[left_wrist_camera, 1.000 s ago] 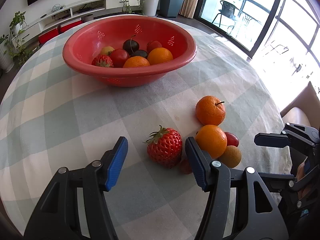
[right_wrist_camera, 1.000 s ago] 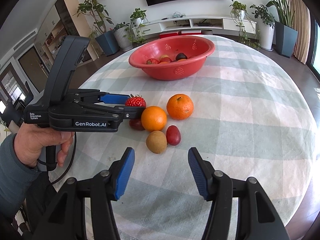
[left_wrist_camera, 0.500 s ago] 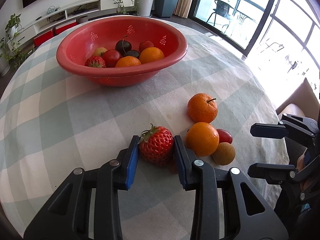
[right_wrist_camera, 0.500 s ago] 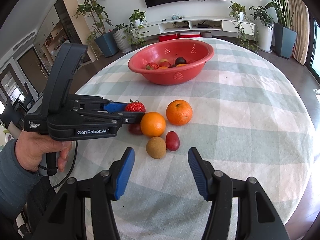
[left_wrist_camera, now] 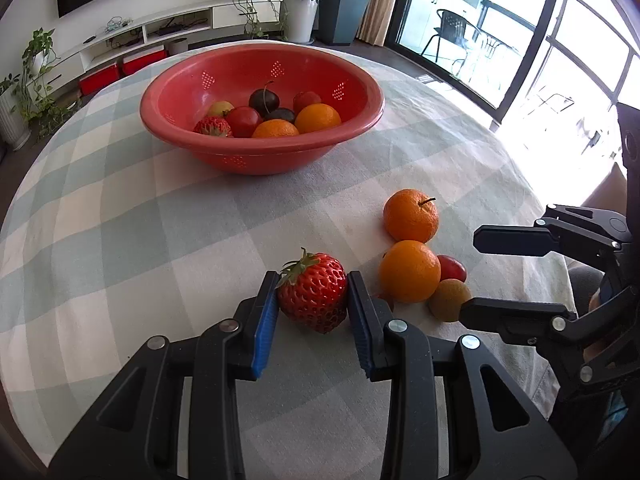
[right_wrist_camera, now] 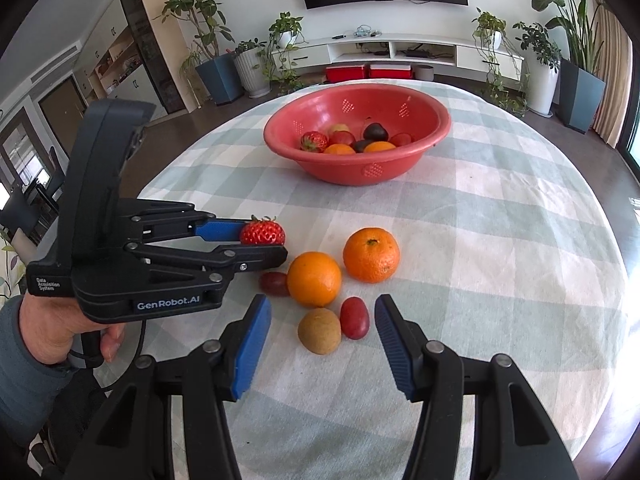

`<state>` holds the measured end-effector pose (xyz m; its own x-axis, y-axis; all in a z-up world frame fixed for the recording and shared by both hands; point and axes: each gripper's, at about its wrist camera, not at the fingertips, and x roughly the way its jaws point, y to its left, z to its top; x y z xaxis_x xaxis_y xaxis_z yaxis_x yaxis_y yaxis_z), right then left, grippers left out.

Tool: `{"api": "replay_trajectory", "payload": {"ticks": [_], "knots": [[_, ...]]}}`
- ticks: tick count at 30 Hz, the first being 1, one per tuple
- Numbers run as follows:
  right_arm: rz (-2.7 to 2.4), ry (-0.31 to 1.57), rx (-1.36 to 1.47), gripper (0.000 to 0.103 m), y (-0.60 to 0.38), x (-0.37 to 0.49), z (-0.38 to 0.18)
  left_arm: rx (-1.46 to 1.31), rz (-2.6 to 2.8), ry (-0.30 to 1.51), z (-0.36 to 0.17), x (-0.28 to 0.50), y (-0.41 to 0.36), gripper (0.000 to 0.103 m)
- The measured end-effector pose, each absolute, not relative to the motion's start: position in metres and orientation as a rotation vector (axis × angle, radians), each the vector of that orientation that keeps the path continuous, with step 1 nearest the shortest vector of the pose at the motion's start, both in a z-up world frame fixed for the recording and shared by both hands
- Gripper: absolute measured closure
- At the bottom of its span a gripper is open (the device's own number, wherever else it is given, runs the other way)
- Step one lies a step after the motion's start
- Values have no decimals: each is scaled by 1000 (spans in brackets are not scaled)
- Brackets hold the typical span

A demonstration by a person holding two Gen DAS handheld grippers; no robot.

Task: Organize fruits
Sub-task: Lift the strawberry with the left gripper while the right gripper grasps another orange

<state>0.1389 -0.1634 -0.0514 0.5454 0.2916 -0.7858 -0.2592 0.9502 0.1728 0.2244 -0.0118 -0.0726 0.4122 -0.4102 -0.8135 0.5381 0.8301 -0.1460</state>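
Observation:
My left gripper [left_wrist_camera: 313,282] is shut on a red strawberry [left_wrist_camera: 313,297], held just above the checked cloth; it also shows in the right wrist view [right_wrist_camera: 262,233]. To its right lie a stemmed orange [left_wrist_camera: 411,215], a smooth orange [left_wrist_camera: 409,271], a small red fruit [left_wrist_camera: 452,269] and a brown kiwi [left_wrist_camera: 449,300]. My right gripper [right_wrist_camera: 323,314] is open, with the kiwi [right_wrist_camera: 319,330] and red fruit [right_wrist_camera: 354,317] lying just ahead between its jaws. A dark red fruit [right_wrist_camera: 274,283] lies under the left gripper's finger. The red bowl [left_wrist_camera: 262,156] stands further back with several fruits in it.
The round table [left_wrist_camera: 100,220] has a green-and-white checked cloth and its edge curves close on the right. Potted plants, a TV shelf and glass doors stand beyond the table.
My left gripper closed on the strawberry and lifted it slightly. My right gripper moved forward towards the kiwi and red fruit, still open.

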Motion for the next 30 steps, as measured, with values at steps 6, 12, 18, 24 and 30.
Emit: {"api": "replay_trajectory", "payload": {"ticks": [6,12,18,24,30], "knots": [[329,993,-19,48,-151,156,-62,111,-561,949,-61,211,13,72],[331,1018,-24,49,-148,168,-68,87,-545,942,-58,202,30,72],[345,1034,-43,56,-143,174,-72,81,-550,942,-59,200,30,72],[362,1038,-37,63,-144,175,-71,78,-553,942,-60,201,27,72],[380,1028,-13,64,-147,170,-67,77,-554,936,-57,201,25,72]]}}
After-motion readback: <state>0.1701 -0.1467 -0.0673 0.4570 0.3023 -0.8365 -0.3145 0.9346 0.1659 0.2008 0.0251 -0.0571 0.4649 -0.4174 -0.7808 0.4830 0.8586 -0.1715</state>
